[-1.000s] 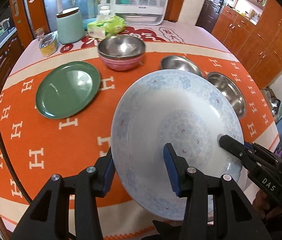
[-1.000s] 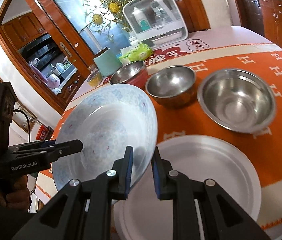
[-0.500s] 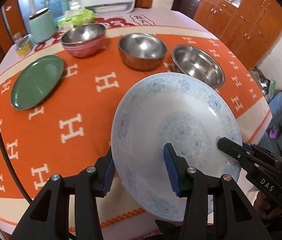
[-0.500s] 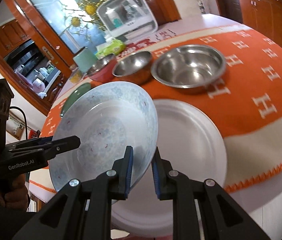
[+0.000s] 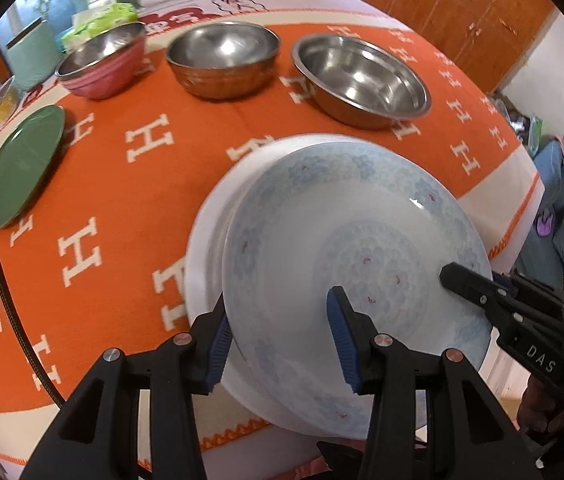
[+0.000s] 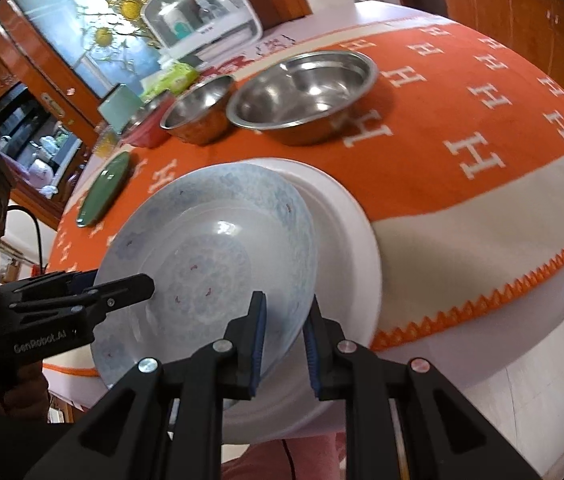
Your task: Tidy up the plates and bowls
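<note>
Blue-patterned plate (image 5: 346, 248) tilted over white plate (image 5: 207, 240); left gripper (image 5: 282, 332), right gripper (image 6: 284, 320) both clamp rim. Green plate's (image 5: 21, 168) full face shows only in left view.

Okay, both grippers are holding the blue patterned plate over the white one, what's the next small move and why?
Probably lower it a little more and level it onto the white plate. The patterned plate is tilted, clamped at its rim by the left gripper and the right gripper, and already sits above the white plate, roughly centred. Whether it touches anywhere I can't tell, so release only once it lies flat.
</note>
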{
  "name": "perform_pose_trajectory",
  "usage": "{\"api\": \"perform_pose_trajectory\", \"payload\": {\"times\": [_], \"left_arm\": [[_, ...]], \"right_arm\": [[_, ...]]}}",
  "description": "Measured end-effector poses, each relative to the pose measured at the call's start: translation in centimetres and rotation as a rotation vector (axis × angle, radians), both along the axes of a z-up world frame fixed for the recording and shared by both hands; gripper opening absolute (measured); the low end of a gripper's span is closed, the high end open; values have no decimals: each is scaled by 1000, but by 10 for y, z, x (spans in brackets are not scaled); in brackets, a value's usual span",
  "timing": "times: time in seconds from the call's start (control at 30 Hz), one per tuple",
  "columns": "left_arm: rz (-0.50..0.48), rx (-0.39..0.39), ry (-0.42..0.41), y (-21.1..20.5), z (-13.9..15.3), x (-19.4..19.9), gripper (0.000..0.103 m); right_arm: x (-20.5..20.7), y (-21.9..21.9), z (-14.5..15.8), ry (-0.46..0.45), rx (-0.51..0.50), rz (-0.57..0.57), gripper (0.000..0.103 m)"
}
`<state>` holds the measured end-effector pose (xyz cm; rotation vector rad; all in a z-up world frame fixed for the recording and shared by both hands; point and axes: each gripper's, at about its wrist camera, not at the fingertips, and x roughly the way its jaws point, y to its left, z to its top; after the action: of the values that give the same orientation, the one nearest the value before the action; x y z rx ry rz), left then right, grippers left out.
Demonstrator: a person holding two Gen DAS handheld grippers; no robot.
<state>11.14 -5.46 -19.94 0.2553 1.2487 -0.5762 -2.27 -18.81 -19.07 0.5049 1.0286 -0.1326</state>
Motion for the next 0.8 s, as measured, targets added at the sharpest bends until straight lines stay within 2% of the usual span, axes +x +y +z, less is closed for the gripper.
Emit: {"api": "perform_pose_trajectory", "payload": {"times": [0.17,0.33,0.5,0.8], "left_arm": [[-38,47,4,-10,-8,-2,44],[-28,69,-5,-7,-13,2,44],[-44,99,-58,-9,-8,4,44],[-64,91,-91,-10,4,-5,44]], "right_arm": [[-1,-8,-7,13,13,-29,18],[4,-4,-11,16,-6,-12,18],[9,-1,-10,24,-24,7,18],[10,3,-8,59,-65,24,18]]}}
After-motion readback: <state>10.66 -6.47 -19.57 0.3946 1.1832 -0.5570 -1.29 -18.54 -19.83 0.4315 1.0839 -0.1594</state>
